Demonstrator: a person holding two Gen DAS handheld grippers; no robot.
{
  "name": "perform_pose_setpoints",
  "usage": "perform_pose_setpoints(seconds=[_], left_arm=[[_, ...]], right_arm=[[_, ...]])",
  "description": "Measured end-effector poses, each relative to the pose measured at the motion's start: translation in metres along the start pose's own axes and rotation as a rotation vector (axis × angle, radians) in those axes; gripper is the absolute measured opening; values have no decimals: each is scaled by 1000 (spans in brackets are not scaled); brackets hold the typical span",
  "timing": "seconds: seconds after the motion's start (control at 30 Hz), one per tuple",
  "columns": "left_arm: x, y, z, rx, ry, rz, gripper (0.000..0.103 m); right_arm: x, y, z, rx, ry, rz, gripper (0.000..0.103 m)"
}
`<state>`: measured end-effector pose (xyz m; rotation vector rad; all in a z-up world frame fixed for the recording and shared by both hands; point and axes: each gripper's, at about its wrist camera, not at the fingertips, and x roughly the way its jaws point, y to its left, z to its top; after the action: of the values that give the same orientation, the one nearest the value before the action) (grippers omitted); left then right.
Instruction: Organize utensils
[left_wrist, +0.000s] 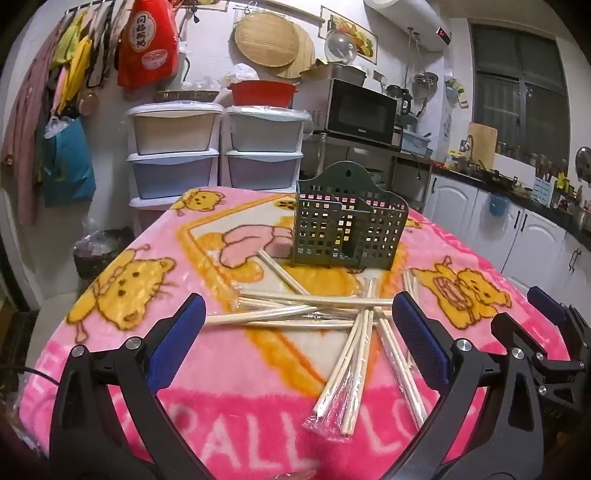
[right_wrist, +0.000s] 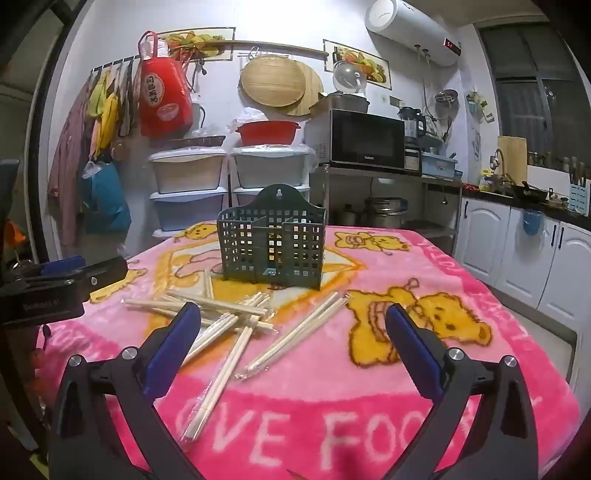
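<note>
holder (right_wrist: 271, 245) dk green grid | blanket (right_wrist: 369, 387) pink, yellow bears | chopsticks (right_wrist: 295, 334) pale wood

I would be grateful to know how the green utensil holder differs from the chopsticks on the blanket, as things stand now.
The green utensil holder stands upright; the chopsticks lie flat, scattered and crossing one another. The holder is dark green perforated plastic; the chopsticks are pale, several in clear wrappers. The holder's compartments look empty, with every chopstick outside it. Both rest on the pink blanket, ahead of the open left gripper and right gripper.

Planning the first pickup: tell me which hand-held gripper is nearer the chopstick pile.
Left. The left hand-held gripper hangs open over the chopstick pile; the right hand-held gripper hangs open beside it.
</note>
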<state>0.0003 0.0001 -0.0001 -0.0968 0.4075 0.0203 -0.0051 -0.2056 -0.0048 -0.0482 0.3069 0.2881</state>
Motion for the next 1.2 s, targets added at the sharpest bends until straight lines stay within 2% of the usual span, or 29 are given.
perform_pose_setpoints(seconds=[1.2], left_arm=[[-5,1,3,-6,3,-3,94]], right_arm=[[-1,4,-2,2,4,6,97]])
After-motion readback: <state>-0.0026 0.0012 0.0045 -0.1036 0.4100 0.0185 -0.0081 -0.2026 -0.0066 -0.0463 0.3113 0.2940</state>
